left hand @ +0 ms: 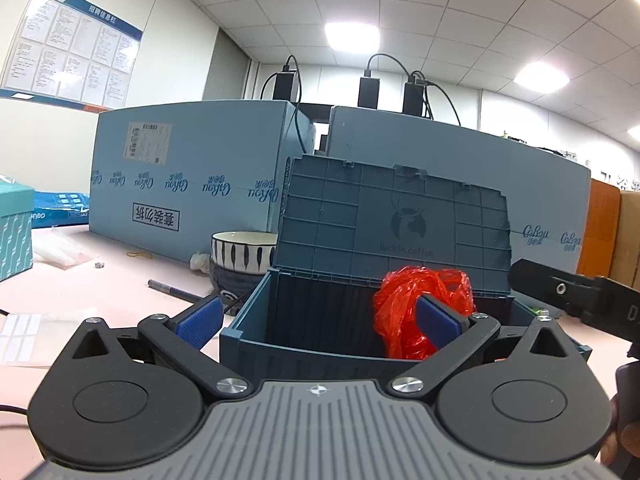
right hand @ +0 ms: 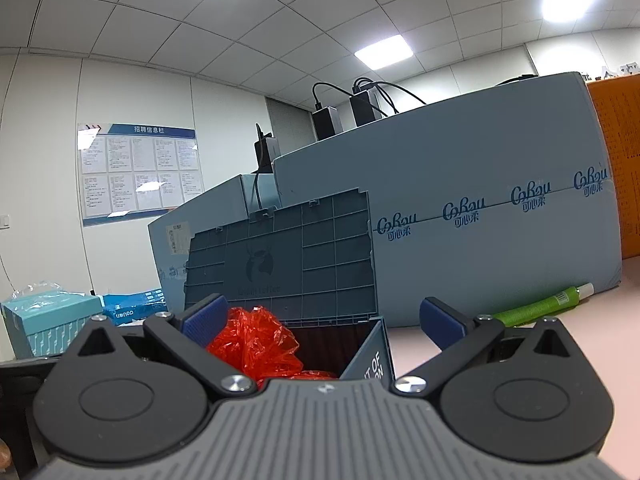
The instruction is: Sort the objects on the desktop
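A blue plastic storage box [left hand: 256, 320] stands on the pink desk with its ribbed lid [left hand: 396, 220] tilted up and open. A crumpled red plastic bag [left hand: 404, 292] sits inside at the box's right end, bulging above the rim. My left gripper [left hand: 318, 322] is open wide just in front of the box, and its right finger overlaps the bag. In the right wrist view, the right gripper [right hand: 324, 320] is also open and holds nothing. The red bag [right hand: 256, 340] lies by its left finger, and the box's corner [right hand: 372, 356] is between the fingers.
A striped bowl [left hand: 244, 250] and a dark pen [left hand: 172, 290] lie left of the box. Large blue cartons [left hand: 188, 176] wall off the back. A green tube [right hand: 536, 308] lies at the carton's foot. A teal box [left hand: 14, 228] stands far left.
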Demonstrator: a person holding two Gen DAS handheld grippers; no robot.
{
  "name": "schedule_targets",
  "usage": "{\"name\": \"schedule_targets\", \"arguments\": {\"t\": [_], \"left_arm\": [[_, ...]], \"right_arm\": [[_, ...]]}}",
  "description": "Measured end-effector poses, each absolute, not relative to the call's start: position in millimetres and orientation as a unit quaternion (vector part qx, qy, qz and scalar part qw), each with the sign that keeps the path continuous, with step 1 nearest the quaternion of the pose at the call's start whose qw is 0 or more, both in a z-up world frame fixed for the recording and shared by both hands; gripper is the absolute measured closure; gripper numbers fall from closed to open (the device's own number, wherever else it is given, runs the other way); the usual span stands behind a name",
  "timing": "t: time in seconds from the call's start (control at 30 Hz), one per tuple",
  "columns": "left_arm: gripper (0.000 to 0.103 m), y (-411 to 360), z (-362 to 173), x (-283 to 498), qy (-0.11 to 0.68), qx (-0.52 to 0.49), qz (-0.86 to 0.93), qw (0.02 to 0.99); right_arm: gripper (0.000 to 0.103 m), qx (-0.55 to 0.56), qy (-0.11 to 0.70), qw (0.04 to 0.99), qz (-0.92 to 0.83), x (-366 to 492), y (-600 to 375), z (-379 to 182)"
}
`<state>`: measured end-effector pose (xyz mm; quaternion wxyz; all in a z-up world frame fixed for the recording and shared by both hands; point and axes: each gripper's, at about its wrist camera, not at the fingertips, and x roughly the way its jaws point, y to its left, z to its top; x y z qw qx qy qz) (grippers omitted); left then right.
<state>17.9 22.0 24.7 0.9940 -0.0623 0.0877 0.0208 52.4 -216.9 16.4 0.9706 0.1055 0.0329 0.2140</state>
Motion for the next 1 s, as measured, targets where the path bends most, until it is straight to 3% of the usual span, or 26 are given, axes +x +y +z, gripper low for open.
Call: {"name": "schedule_targets", "arguments": {"t": [1.0], "left_arm": [[0.000, 23.3, 24.8, 22.5, 0.114, -0.063, 0.040, 0.991]], "right_arm": [[0.000, 0.090, 0.031, 0.972, 0.217, 49.8, -211.7, 18.2]]}}
